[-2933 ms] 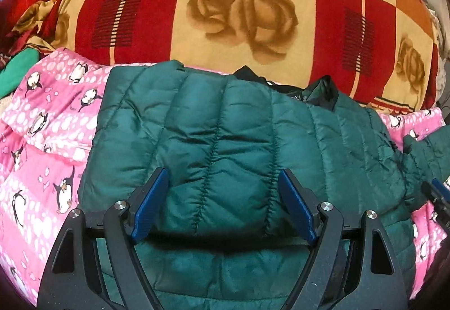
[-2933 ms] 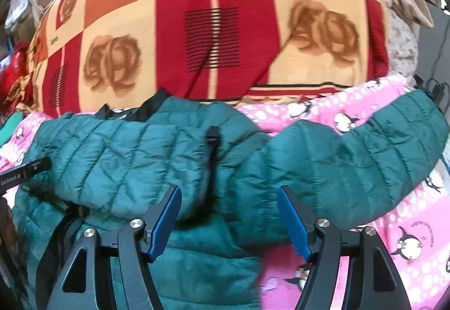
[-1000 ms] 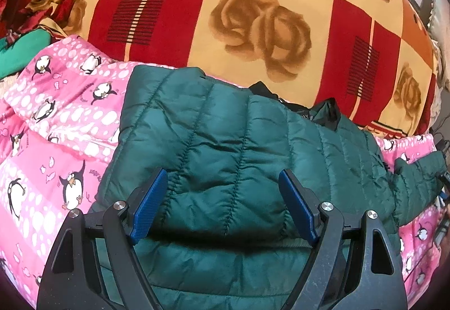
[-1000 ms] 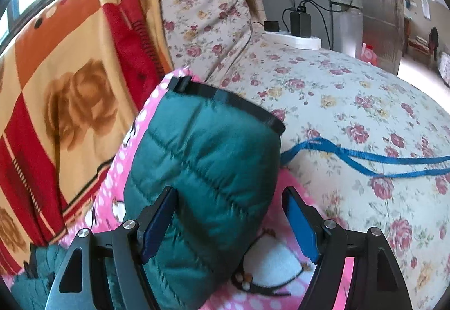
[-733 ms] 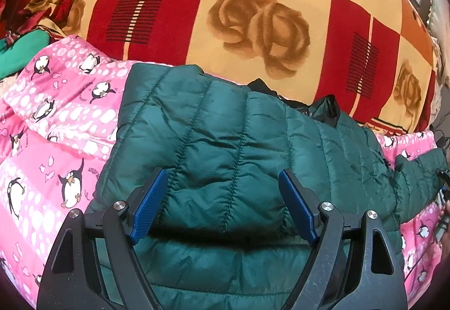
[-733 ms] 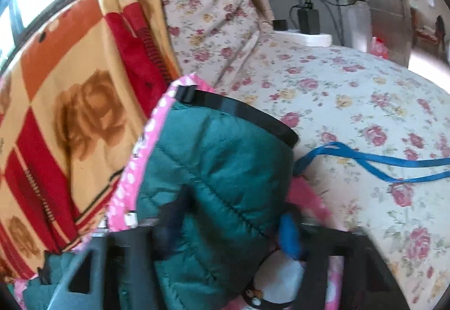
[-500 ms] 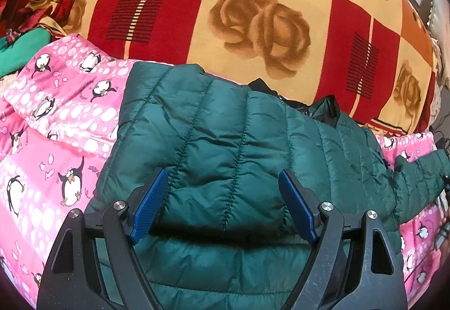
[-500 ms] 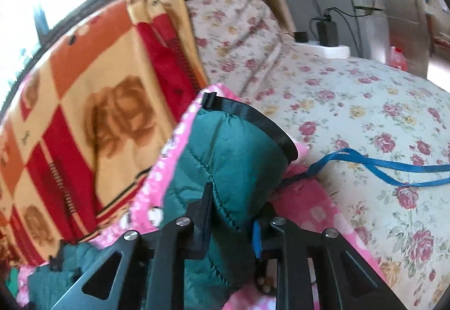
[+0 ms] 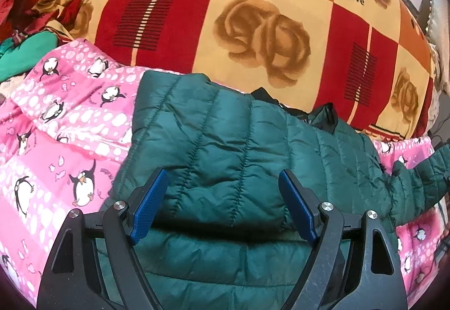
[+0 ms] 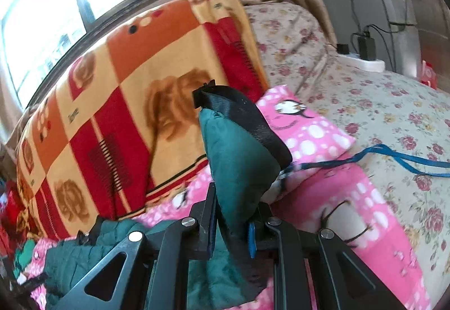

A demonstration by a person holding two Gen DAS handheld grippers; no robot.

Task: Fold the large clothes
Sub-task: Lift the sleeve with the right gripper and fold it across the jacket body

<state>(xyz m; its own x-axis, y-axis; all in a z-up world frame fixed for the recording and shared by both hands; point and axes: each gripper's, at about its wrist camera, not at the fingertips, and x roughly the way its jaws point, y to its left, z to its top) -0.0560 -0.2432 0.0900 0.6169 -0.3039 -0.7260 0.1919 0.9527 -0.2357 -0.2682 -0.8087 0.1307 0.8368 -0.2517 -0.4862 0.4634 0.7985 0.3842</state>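
**Right tongs grip the sleeve cuff; left tongs wait wide over the jacket body**

The green quilted jacket [image 9: 225, 158] lies spread on the pink penguin blanket [image 9: 56, 141] on the bed, its body running left to right, with the checked rose blanket [image 9: 253, 14] heaped behind it. The left tongs [image 9: 225, 203] stand wide apart above the jacket's lower panel, holding nothing.

The right tongs [image 10: 230, 228] are pinched on the end of the sleeve [image 10: 239, 163], just below its black cuff band [image 10: 247, 118], and the cuff stands lifted off the bed. The sleeve's long axis runs from the right tongs back toward the jacket body on the left, so the fold likely means carrying the cuff leftward across the body. How much sleeve trails beneath is hidden. A blue strap [image 10: 393, 158] lies on the floral sheet [image 10: 393, 101] nearby. No containers are in view.
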